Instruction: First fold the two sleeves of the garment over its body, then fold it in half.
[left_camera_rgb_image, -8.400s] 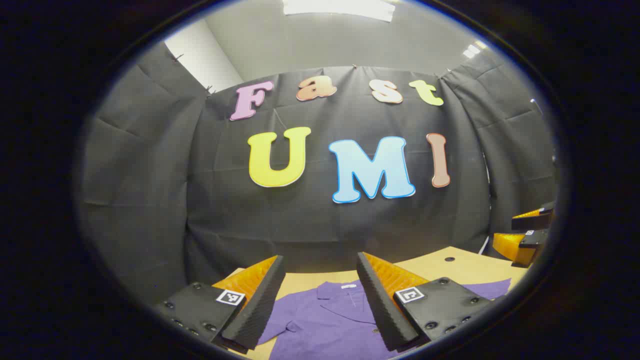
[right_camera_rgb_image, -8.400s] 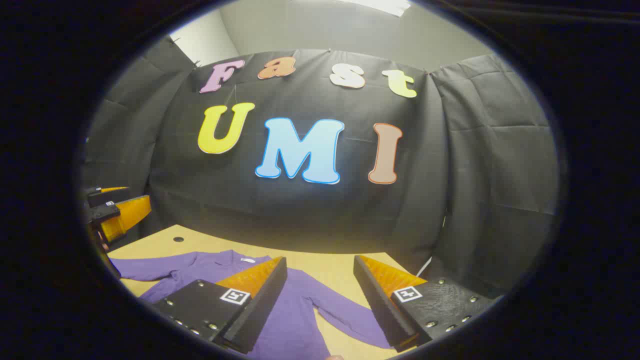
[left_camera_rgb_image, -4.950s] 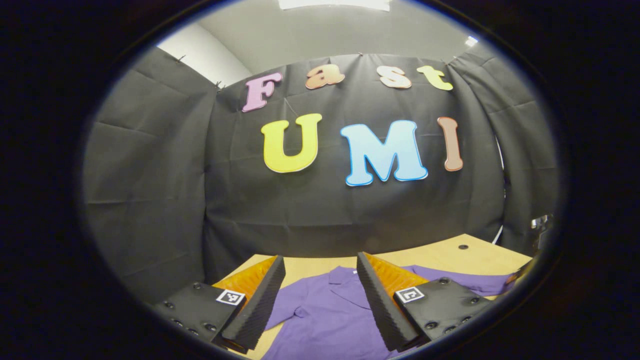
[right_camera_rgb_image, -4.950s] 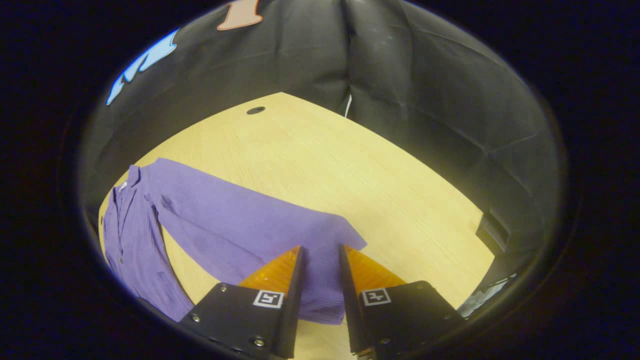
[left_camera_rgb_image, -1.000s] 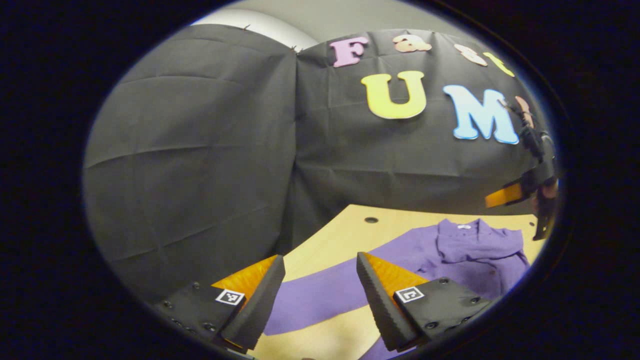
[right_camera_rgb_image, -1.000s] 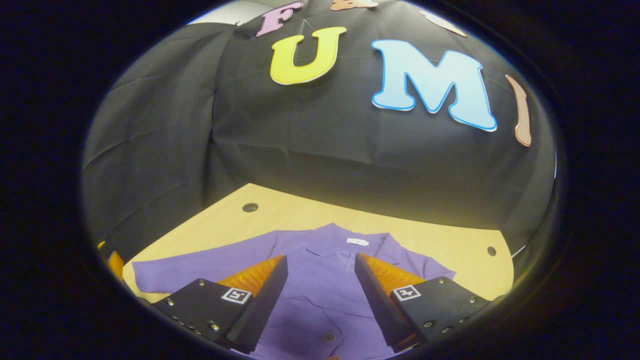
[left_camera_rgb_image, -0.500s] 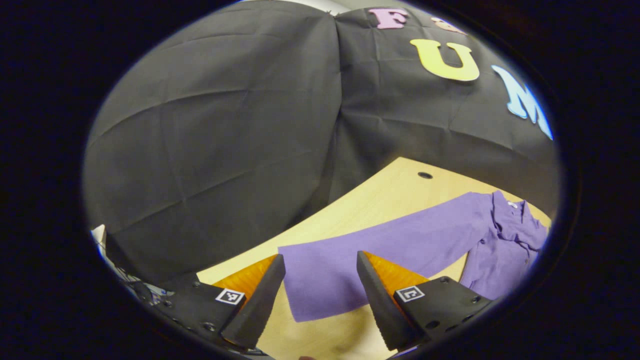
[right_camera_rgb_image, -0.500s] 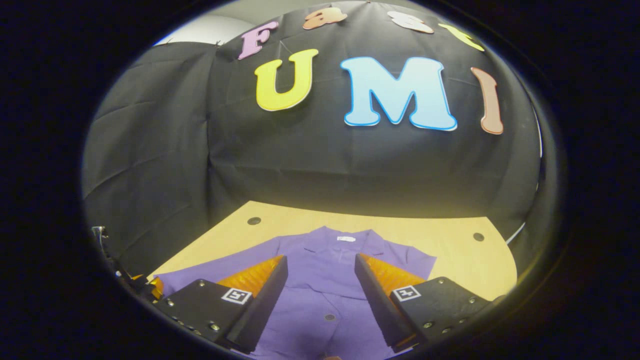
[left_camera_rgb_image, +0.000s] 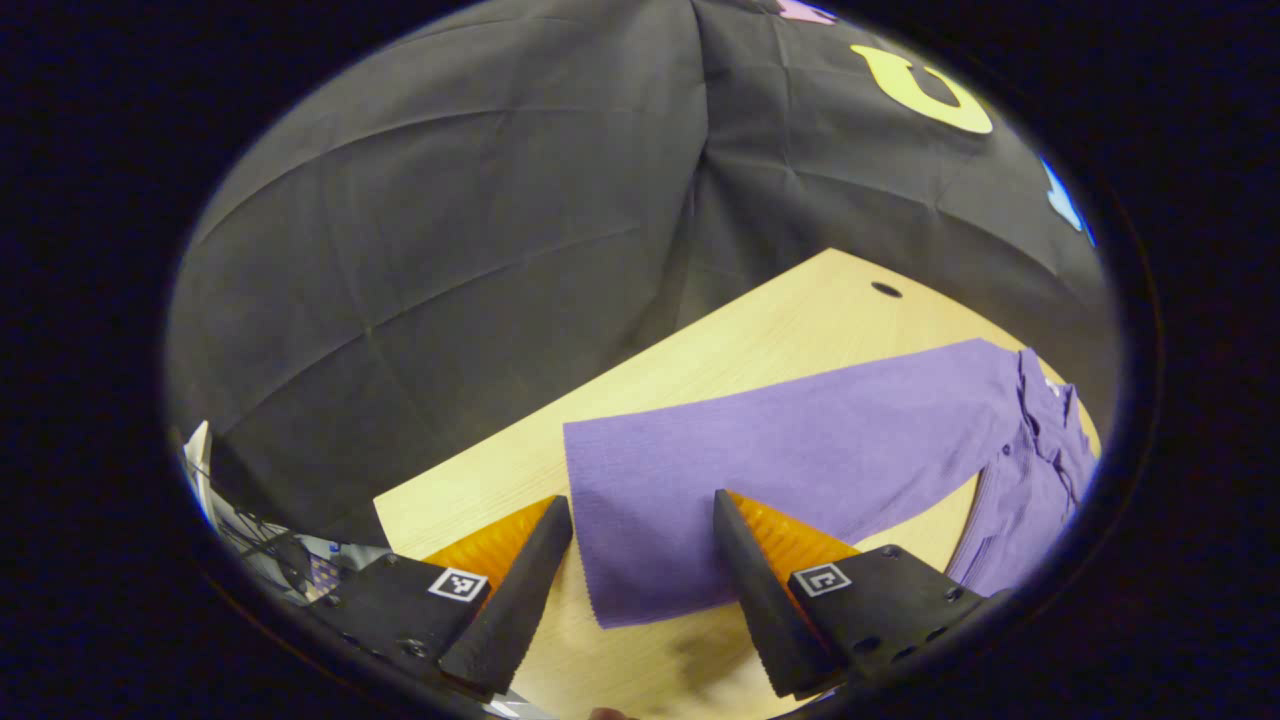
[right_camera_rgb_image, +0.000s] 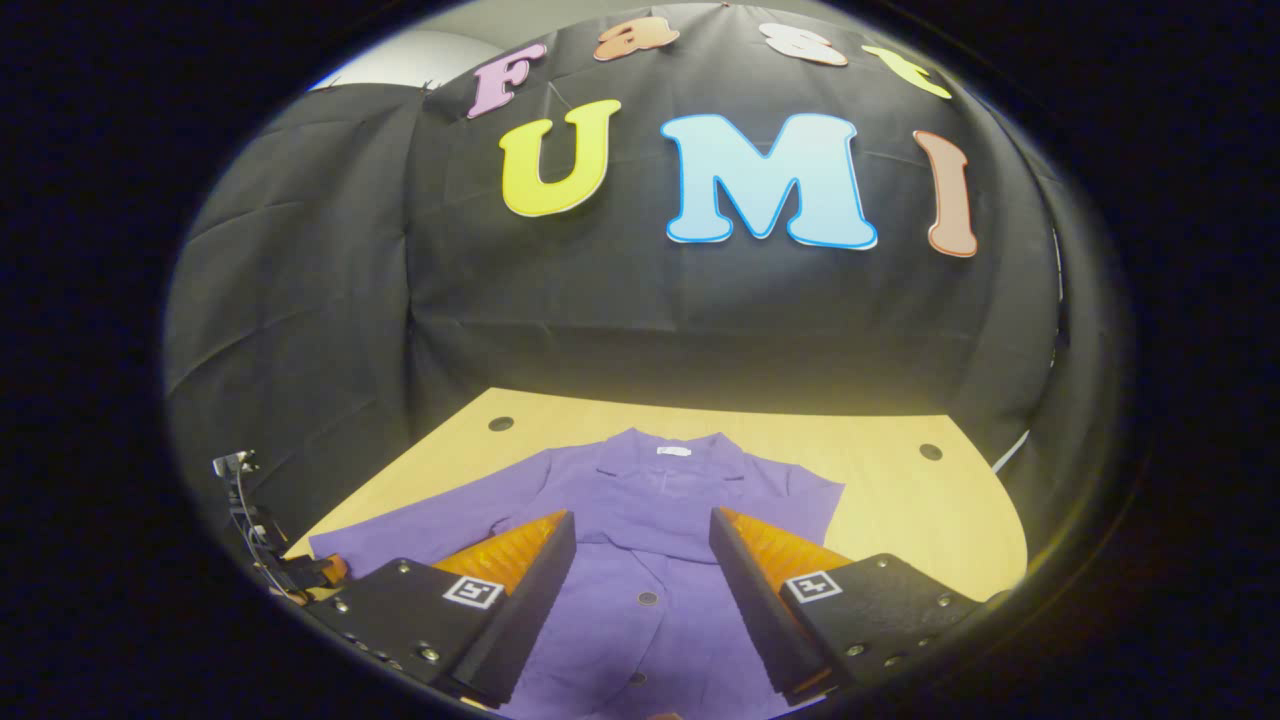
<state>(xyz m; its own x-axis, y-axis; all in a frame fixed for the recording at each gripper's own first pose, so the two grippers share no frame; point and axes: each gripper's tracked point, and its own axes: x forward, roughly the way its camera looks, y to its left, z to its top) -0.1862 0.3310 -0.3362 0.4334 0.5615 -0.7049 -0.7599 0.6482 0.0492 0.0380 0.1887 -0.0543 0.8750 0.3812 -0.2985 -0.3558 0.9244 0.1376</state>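
L gripper (left_camera_rgb_image: 640, 515) jaws wide over purple shirt (right_camera_rgb_image: 640, 520) sleeve cuff (left_camera_rgb_image: 640, 540) on wooden table (left_camera_rgb_image: 800, 320); R gripper (right_camera_rgb_image: 640, 530) jaws wide above shirt front.

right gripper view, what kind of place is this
Likely a recording booth, not a home: black cloth wall draped on all sides, a bare light wooden table with round cable holes, and one purple button-up garment laid flat below the open right hand-held gripper.

The right gripper (right_camera_rgb_image: 640, 525) hangs open above the purple garment (right_camera_rgb_image: 690, 500) spread on the wooden table (right_camera_rgb_image: 930, 510)
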